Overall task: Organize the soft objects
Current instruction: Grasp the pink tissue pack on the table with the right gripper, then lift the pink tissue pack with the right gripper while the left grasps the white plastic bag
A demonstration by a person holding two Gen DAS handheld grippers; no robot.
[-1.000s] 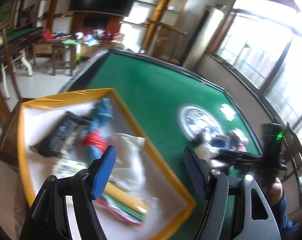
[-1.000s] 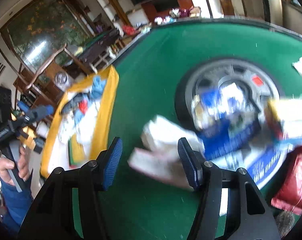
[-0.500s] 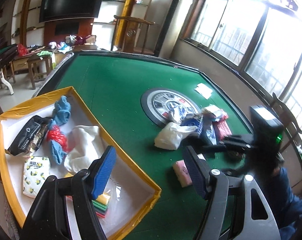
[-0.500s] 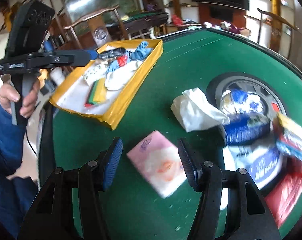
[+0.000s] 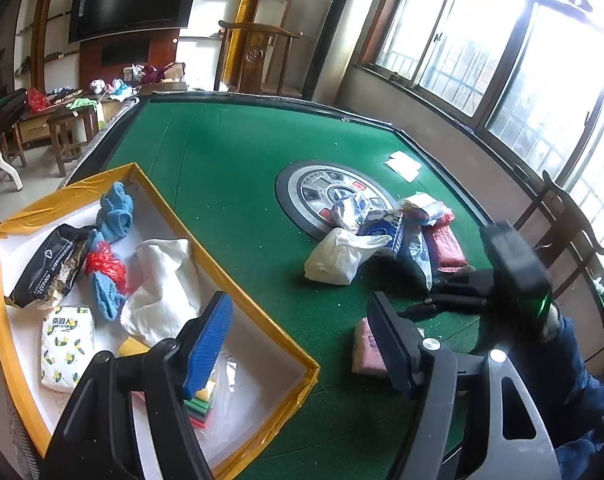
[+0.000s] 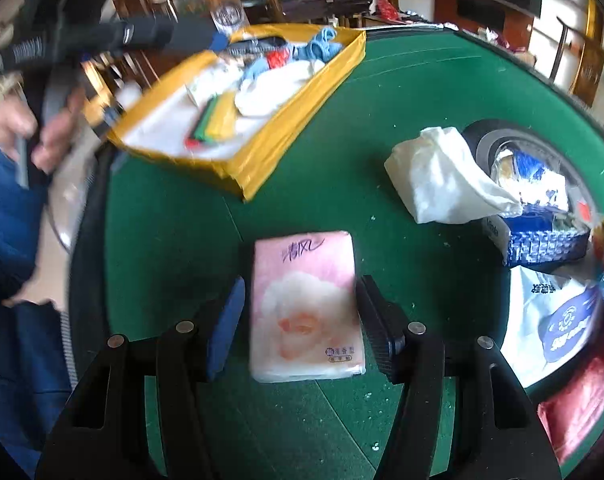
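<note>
A pink tissue pack lies flat on the green table. My right gripper is open and straddles the pack, one finger along each long side, and no squeeze shows on the wrapper. From the left wrist view the same pack peeks out behind my own right finger, with the right gripper over it. My left gripper is open and holds nothing, hanging over the near corner of the yellow-rimmed box. That box holds a blue towel, a white cloth and a lemon-print tissue pack.
A white plastic bag lies just beyond the pink pack. Behind it, a blue patterned packet, a red packet and other wrappers are piled by the table's round centre disc. A hand grips the left tool at upper left.
The right gripper has rolled and moved over the pink pack, which now lies straight between its fingers. The left view swung from the box toward the table, then steadied.
</note>
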